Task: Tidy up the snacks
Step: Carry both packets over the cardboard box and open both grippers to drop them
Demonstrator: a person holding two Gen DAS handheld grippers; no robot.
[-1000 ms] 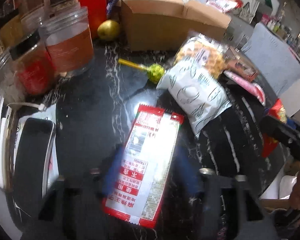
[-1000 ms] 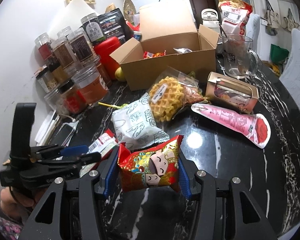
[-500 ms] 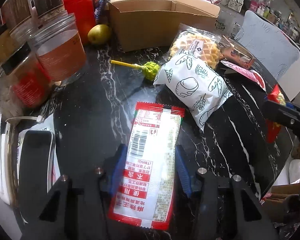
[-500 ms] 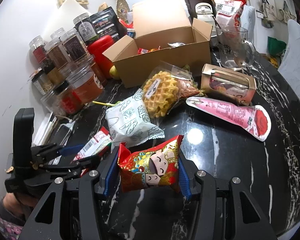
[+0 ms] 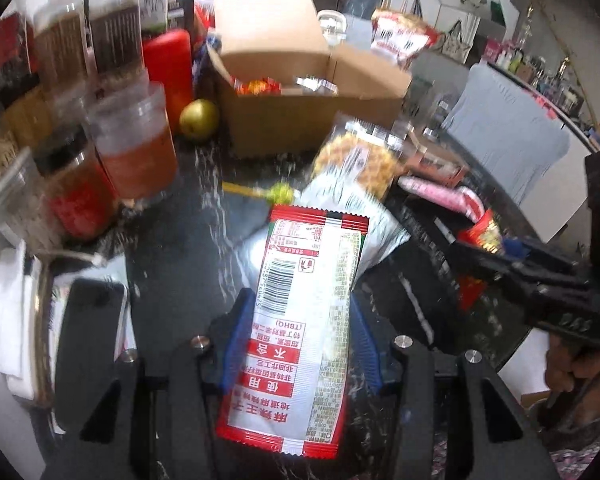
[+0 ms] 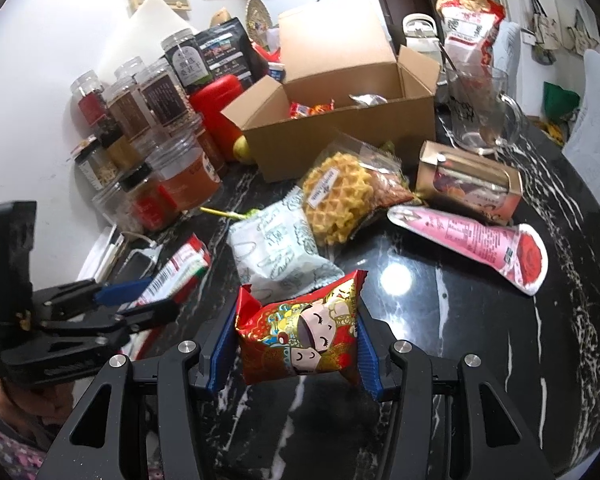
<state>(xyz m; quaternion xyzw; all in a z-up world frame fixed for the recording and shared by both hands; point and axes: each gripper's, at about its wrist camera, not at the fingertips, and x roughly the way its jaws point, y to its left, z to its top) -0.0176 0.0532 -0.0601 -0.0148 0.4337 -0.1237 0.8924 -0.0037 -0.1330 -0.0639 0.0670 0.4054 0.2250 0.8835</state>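
Note:
My left gripper is shut on a long red-and-white snack packet and holds it above the black marble table; it shows from the side in the right wrist view. My right gripper is shut on a red-and-gold puffy snack bag, held above the table. An open cardboard box with a few snacks inside stands at the back. A white patterned packet, a waffle bag, a pink pouch and a windowed gold box lie in front of it.
Several lidded jars and a red canister crowd the back left by the wall. A glass mug stands right of the box. A phone lies at the left edge. A green lollipop lies before the box.
My left gripper has lifted the red-and-white packet off the table and tipped it up toward the box. My right gripper has kept hold of the red bag, almost still.

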